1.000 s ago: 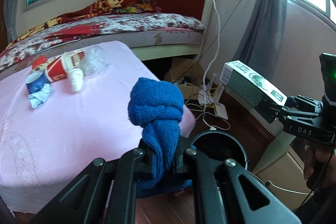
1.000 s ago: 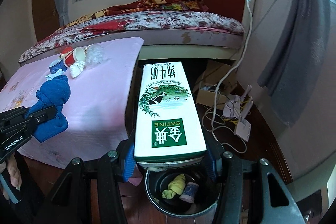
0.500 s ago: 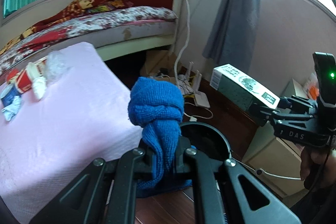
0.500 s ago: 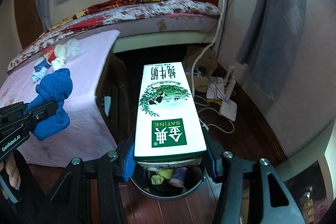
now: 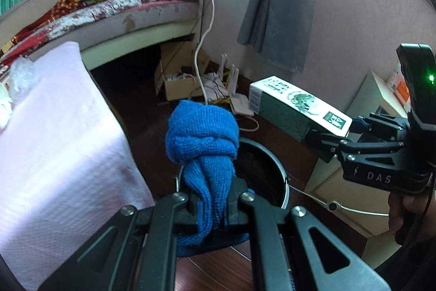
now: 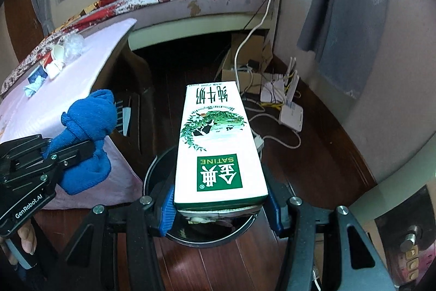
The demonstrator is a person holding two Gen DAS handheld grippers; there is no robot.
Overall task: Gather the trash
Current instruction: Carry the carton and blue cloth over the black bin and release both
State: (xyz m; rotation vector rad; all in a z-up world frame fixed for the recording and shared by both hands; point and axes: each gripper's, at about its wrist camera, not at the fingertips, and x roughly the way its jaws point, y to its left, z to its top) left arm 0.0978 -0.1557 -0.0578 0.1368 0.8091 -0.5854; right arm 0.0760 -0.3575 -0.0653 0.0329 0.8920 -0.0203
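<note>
On your far left, the table under its pink cloth point(image 6: 68, 89) carries the uncollected litter: a paper cup point(image 6: 55, 56), a wad of clear plastic point(image 6: 73, 45) and some crumpled scraps point(image 6: 34, 83), all well apart from the bin. Next along, your left gripper point(image 5: 215, 203) has its jaws pinched tight on the knotted blue cloth point(image 5: 203, 135), whose knot stands above the fingertips while its tail hangs below them. In the left wrist view the cloth sits over the near rim of the round black trash bin point(image 5: 268, 171) on the wooden floor point(image 6: 313, 154). Moving right, your right gripper point(image 6: 220, 206) clamps the white and green milk carton point(image 6: 218, 143) by its base between the blue pads point(image 6: 167, 212), the carton lying flat and reaching out over the bin's opening. Some trash already lies inside the bin, glimpsed under the carton's end. Farther right, a white router point(image 6: 291, 113) and a tangle of cables rest on the floor near the grey curtain point(image 6: 343, 12).
</note>
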